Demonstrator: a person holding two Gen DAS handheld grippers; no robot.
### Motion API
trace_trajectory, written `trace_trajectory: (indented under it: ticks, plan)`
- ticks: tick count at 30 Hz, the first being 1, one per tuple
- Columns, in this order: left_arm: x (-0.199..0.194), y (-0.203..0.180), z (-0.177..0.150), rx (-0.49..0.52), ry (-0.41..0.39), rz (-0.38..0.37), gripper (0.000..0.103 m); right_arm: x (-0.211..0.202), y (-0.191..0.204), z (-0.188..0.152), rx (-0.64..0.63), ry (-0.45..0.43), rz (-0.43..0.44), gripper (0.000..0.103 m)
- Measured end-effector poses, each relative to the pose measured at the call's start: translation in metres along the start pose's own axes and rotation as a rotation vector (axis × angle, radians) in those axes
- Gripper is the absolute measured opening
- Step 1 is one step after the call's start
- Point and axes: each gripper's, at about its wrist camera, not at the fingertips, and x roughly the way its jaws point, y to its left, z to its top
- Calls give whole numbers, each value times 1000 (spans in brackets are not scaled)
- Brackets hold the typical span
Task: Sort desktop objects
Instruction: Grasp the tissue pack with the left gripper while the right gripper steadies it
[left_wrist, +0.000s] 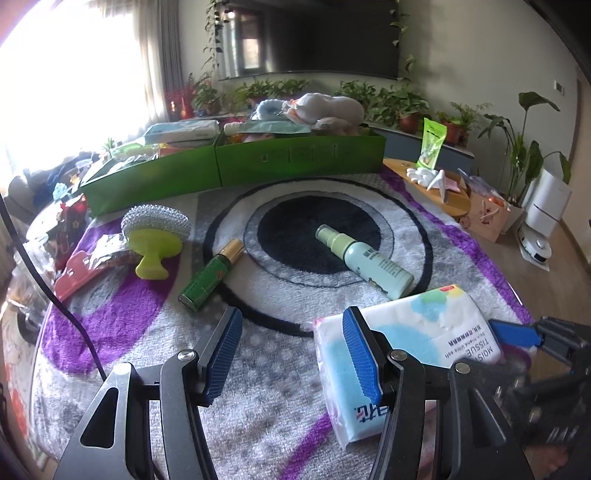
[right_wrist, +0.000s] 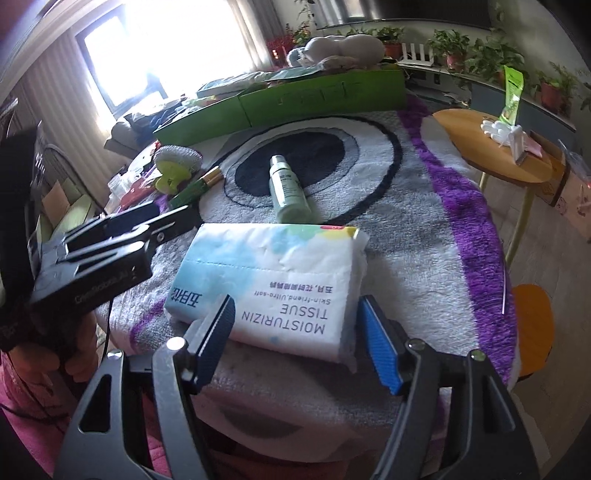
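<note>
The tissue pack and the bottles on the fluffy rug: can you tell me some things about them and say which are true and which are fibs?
1. The tissue pack lies flat on the rug. True.
2. The pale green spray bottle stands upright. False: it lies on its side on the dark circle.
3. The dark green bottle has a gold cap. True.
4. The scrubber has a red handle. False: its handle is yellow-green.
5. The right gripper has open jaws on either side of the tissue pack's near end. True.
6. The green boxes are empty. False: things are piled in them.
</note>
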Motion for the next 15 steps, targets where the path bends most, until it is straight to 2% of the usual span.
trace_trajectory:
  ticks: [4,9,14,15]
  plan:
    - [1,-5,-3,7,2,-18,57,-2,-4,3,47,-18,-21,70]
    - [9,-11,-13,-36,42,-51,57,1,0,2,55,-19,-23,68]
    - [12,-14,-18,-43,41,-73,58,8,1,3,49,-12,-34,54]
    - [13,-13,-18,-56,47,-80,68,9,1,2,48,-9,-36,54]
